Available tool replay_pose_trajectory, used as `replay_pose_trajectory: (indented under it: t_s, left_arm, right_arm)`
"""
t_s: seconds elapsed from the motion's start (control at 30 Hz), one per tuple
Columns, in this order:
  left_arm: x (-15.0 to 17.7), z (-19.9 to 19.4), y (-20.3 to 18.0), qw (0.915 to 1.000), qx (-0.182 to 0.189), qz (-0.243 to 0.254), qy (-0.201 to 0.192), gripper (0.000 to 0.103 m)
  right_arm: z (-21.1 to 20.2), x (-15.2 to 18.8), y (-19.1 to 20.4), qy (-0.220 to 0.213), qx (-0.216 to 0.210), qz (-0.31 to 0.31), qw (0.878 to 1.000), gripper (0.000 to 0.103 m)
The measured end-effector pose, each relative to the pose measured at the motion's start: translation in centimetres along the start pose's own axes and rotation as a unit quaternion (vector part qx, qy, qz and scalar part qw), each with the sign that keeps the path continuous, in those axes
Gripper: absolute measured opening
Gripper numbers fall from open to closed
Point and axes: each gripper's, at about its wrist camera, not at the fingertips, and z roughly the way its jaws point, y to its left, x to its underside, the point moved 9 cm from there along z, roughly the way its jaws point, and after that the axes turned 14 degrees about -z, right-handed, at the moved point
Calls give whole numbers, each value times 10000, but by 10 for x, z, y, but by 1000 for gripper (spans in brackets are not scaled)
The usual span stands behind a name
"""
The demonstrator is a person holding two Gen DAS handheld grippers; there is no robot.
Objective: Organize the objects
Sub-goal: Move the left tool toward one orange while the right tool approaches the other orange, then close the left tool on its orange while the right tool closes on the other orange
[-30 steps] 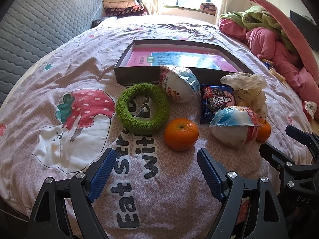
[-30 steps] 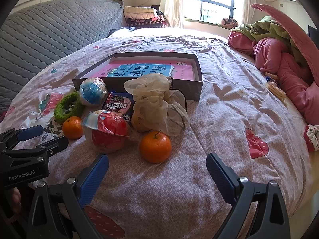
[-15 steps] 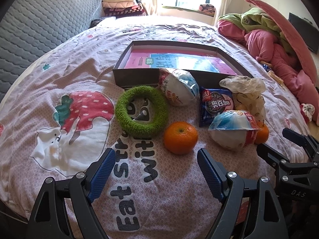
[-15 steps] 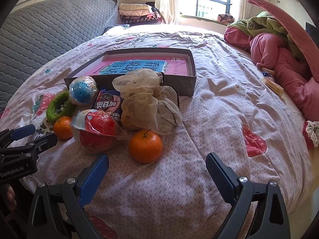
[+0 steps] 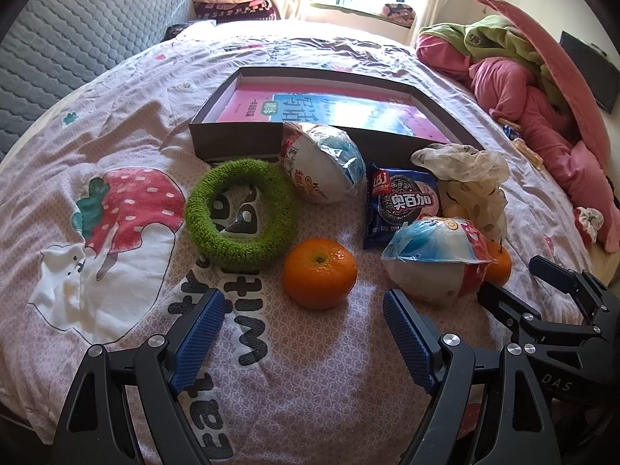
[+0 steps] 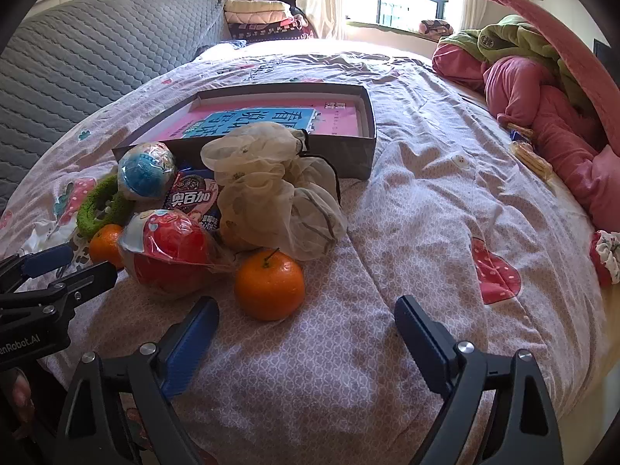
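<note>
Sitting stem-up on the bedspread [image 6: 426, 209], glossy orange tangerine [image 6: 269, 285].

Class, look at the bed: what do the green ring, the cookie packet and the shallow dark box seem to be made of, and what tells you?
Green ring: looks like fuzzy plush or terry fabric, matte, with a nubby pile.
Cookie packet: likely glossy printed plastic film; it glints and creases.
Shallow dark box: probably matte cardboard, with thin straight walls and sharp corners.

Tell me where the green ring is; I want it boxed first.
In the left wrist view the green ring lies on the bedspread, left of centre, just before the box and left of the nearer orange.
</note>
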Motion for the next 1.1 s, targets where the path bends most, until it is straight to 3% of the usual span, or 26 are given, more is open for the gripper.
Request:
replay_pose_trajectory:
  t_s: [0.37, 0.5, 0.67, 0.77, 0.93, 1.1]
  left_arm:
    - [0, 6, -7, 9995, 232, -189, 141, 83]
    - [-1, 7, -7, 9993, 245, -246, 151, 67]
    - [-3, 13, -9, 9989, 251, -313, 229, 63]
    - [-4, 14, -12, 9986, 314, -344, 246, 51]
    - [-4, 18, -18, 9984, 306, -369, 290, 50]
    - [-4, 22, -21, 9981, 329, -373, 351, 41]
  right_arm:
    - [11, 0, 3, 118, -106, -12, 9999, 79]
    - [12, 0, 2, 125, -159, 63, 9998, 75]
    - [15, -2, 5, 120, -124, 13, 9998, 71]
    - [15, -4, 5, 98, -133, -9, 9999, 67]
    - [17, -7, 8, 56, -226, 14, 9997, 59]
    - [18, -10, 13, 12, -229, -31, 9997, 49]
